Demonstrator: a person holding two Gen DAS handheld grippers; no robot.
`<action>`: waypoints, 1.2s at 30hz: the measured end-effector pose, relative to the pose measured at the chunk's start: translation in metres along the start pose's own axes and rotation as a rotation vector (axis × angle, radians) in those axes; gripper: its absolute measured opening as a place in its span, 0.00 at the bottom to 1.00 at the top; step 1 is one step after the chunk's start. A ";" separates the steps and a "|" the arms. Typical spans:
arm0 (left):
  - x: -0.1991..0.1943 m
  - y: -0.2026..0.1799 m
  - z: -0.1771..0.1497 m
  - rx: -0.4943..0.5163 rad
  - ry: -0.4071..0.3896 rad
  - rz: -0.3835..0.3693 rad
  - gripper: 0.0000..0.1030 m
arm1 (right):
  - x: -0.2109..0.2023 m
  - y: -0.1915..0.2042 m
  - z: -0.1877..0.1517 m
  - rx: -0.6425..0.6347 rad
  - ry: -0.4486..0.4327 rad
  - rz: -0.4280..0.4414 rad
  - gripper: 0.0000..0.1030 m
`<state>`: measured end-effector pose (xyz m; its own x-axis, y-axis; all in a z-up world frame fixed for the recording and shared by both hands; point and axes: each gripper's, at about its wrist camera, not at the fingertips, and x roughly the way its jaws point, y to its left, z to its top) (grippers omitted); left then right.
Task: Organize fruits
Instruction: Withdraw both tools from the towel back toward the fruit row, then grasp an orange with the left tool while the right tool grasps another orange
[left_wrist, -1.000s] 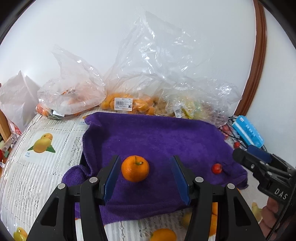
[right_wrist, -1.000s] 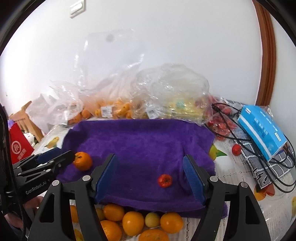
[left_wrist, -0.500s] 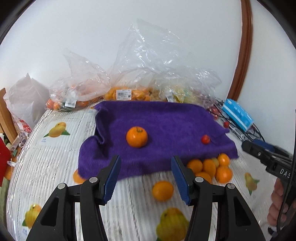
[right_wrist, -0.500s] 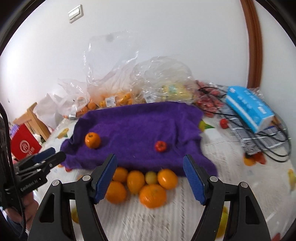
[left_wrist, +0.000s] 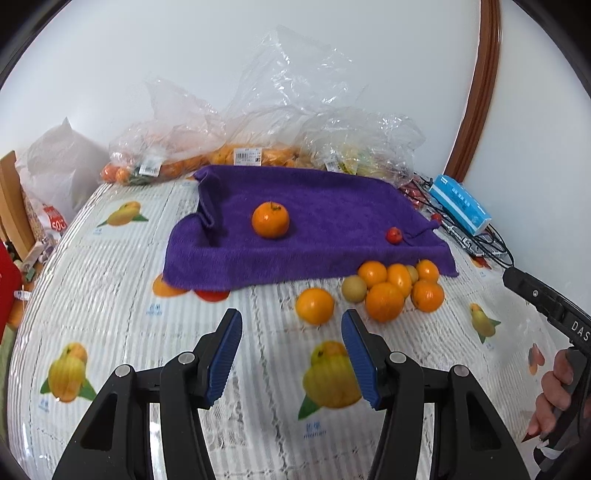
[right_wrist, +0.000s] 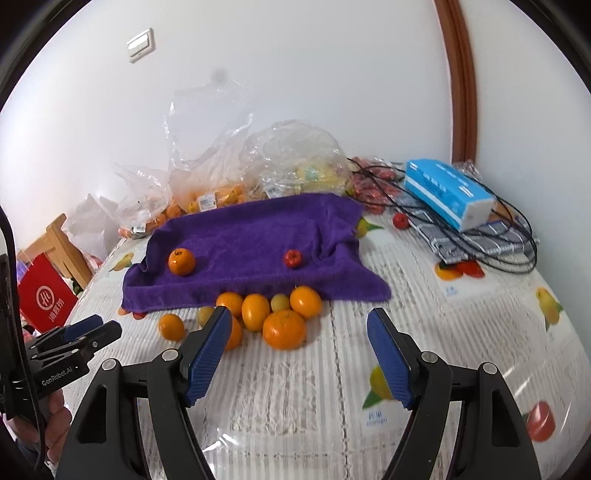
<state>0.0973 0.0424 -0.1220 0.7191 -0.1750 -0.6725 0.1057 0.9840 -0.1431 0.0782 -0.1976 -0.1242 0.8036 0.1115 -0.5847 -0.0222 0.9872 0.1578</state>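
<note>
- Clear plastic bags (left_wrist: 236, 155) against the wall hold oranges.
- One orange (left_wrist: 270, 219) and a small red fruit (left_wrist: 393, 235) sit on the purple towel (left_wrist: 332, 221).
- A loose orange pile (right_wrist: 273, 314) lies on the surface, before the towel.
- Left tongs (left_wrist: 291, 350) and right tongs (right_wrist: 299, 350): apart, empty; the right ones have just been opening.

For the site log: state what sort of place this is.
Probably a home dining table: a fruit-print tablecloth, shop-labelled plastic bags of fruit against a white wall, and a wall switch. Loose oranges lie by a purple towel.

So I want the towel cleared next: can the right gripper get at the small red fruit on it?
Probably yes: the right gripper is open and empty, and only the orange pile lies between it and the small red fruit.
</note>
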 end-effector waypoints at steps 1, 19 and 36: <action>0.000 0.000 -0.002 0.003 0.008 0.001 0.52 | -0.001 0.000 -0.002 0.001 -0.007 -0.009 0.73; 0.068 -0.021 -0.004 0.034 0.148 0.010 0.54 | 0.040 -0.004 -0.034 -0.029 0.139 -0.015 0.62; 0.095 -0.027 0.008 0.091 0.118 0.003 0.34 | 0.079 -0.001 -0.030 -0.079 0.135 -0.016 0.56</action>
<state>0.1681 -0.0007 -0.1763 0.6345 -0.1695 -0.7541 0.1694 0.9824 -0.0782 0.1237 -0.1860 -0.1946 0.7173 0.1051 -0.6888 -0.0611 0.9942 0.0881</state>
